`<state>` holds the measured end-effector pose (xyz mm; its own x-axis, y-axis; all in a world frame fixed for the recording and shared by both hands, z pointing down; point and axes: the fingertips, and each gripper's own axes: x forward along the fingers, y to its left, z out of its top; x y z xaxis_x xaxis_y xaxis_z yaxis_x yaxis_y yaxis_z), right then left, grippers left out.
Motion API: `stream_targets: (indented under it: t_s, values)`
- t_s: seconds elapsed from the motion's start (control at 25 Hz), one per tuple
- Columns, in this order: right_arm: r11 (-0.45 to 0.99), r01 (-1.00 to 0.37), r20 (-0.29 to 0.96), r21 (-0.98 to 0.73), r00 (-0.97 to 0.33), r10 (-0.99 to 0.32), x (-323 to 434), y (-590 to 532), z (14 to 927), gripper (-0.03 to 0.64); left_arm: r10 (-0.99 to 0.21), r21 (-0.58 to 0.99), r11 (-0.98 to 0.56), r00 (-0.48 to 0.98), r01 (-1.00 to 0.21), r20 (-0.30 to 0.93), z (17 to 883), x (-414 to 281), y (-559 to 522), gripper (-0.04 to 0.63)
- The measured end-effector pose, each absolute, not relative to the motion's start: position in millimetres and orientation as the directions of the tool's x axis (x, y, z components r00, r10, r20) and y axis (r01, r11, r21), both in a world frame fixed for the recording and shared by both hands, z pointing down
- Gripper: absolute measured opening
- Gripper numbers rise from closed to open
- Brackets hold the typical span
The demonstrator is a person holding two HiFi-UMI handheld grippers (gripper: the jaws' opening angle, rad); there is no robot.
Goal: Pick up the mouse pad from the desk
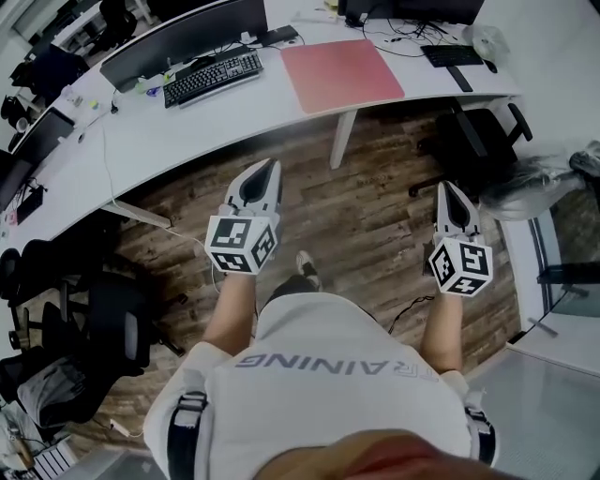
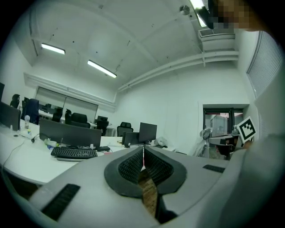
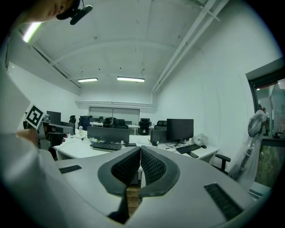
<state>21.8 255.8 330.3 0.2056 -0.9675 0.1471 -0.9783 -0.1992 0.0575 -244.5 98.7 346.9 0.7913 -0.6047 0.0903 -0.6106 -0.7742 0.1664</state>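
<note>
Fingers (image 2: 129, 167) together, empty, L gripper (image 1: 271, 166) & R gripper (image 1: 444, 187); mouse pad (image 1: 342, 73) well apart

Counted 1 red mouse pad (image 1: 342, 75), 2 black keyboards (image 1: 213, 78) (image 1: 452, 55), 2 monitors (image 1: 183, 36) (image 1: 412, 7) behind them, 1 curved white desk (image 1: 187, 131), 2 grippers: left gripper (image 1: 272, 165), right gripper (image 1: 444, 187); 1 person (image 1: 319, 375); office chairs (image 1: 478, 141) (image 1: 117, 323) numbered at least 2

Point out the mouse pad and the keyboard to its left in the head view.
mouse pad (image 1: 342, 75): head view, centre of its red surface.
keyboard (image 1: 213, 77): head view, middle of its keys.
</note>
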Motion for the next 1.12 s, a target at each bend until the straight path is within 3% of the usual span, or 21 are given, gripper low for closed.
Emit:
stream_targets:
  t_s: [0.64, 1.12]
  values:
    - [-0.195, -0.966, 0.221, 0.172, 0.231, -0.948, 68, 126, 338, 0.025, -0.567, 0.187, -0.791, 0.813, -0.583, 0.135, 354, -179, -31, 0.034]
    - [-0.115, -0.986, 0.217, 0.118, 0.139, -0.966, 76, 50, 340, 0.025, -0.652, 0.199, -0.72, 0.746, -0.665, 0.138, 356, -192, -85, 0.034]
